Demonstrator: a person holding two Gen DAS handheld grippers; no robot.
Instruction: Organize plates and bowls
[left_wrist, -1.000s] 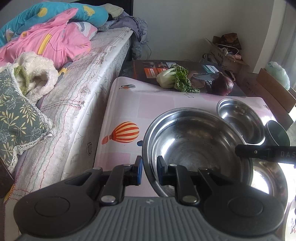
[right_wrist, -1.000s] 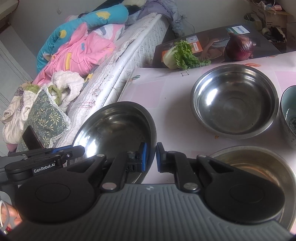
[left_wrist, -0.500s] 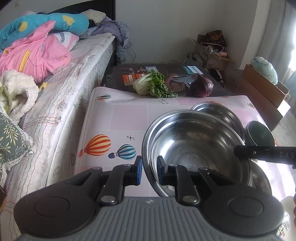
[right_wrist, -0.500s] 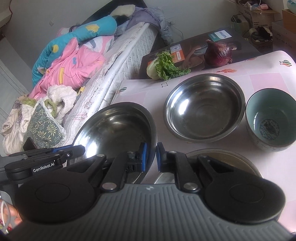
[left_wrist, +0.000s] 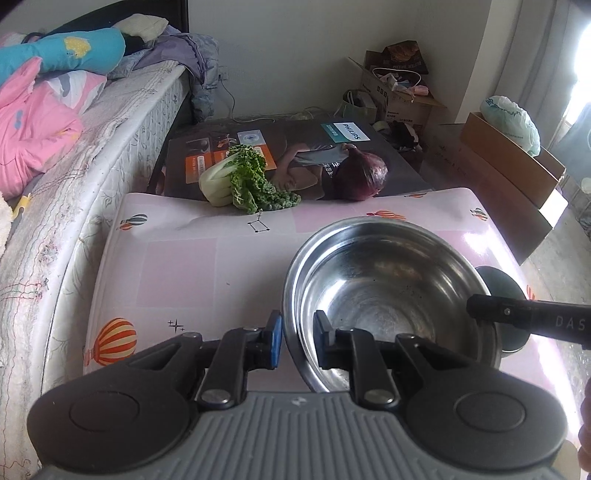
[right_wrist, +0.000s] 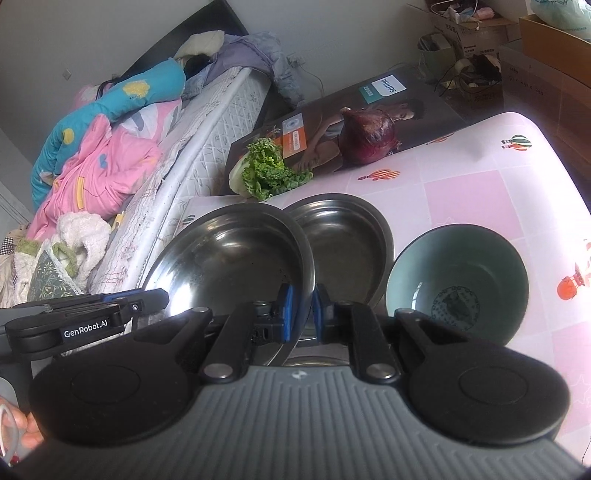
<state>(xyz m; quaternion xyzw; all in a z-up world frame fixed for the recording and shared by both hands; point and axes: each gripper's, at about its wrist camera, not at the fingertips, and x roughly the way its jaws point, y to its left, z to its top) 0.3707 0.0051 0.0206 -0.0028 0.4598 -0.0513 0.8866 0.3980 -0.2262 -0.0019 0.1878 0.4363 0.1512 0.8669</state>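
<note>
Both grippers hold one large steel bowl (left_wrist: 388, 291) by opposite rims, lifted above the table. My left gripper (left_wrist: 297, 341) is shut on its near rim. My right gripper (right_wrist: 303, 312) is shut on the other rim; the same bowl shows in the right wrist view (right_wrist: 232, 258). A second steel bowl (right_wrist: 347, 243) sits on the table just behind and partly under the held one. A teal ceramic bowl (right_wrist: 458, 284) stands to its right; its dark outside shows in the left wrist view (left_wrist: 506, 291). The rim of another steel bowl (right_wrist: 314, 360) shows below my right gripper.
The table has a pink balloon-print cloth (left_wrist: 207, 266). A bok choy (left_wrist: 240, 181) and a red onion (left_wrist: 360, 177) lie at its far edge on a Philips box (left_wrist: 295, 147). A bed (left_wrist: 92, 155) with bedding runs along the left. Cardboard boxes (left_wrist: 506, 158) stand at the right.
Both grippers have carried the large steel bowl forward and to the right over the table. It now overlaps the second steel bowl, and the teal bowl is closer.
</note>
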